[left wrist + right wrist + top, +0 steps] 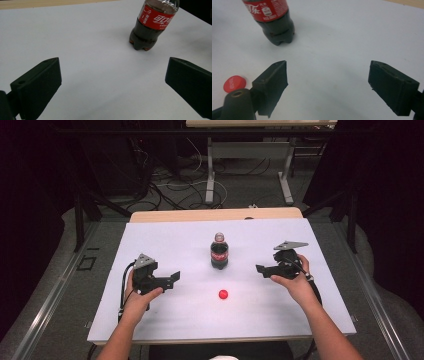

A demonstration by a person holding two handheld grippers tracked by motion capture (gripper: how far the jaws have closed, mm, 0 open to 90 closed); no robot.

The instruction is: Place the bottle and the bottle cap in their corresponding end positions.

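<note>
Dark plastic cola bottle with red label [219, 251] stands uncapped mid-table, round red cap [223, 294] lying apart in front. Left gripper [172, 277] and right gripper [261, 269] flank it, jaws wide, empty. White table [165, 315] between unobstructed.

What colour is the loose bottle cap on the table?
Red; the bottle cap shows best in the right gripper view.

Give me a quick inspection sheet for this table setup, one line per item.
Surface: white sheet on a wooden table, bare apart from the job's things.
Job's things: cola bottle upright, uncapped, mid-sheet; red cap lying apart, nearer the person.
Clutter: nothing seen.
Grippers: left gripper and right gripper both open, nothing between the jaws, flanking the bottle.
Cables: one trails from the left gripper; loose cables on the floor beyond.
Surroundings: dark room, second table's legs behind.
</note>
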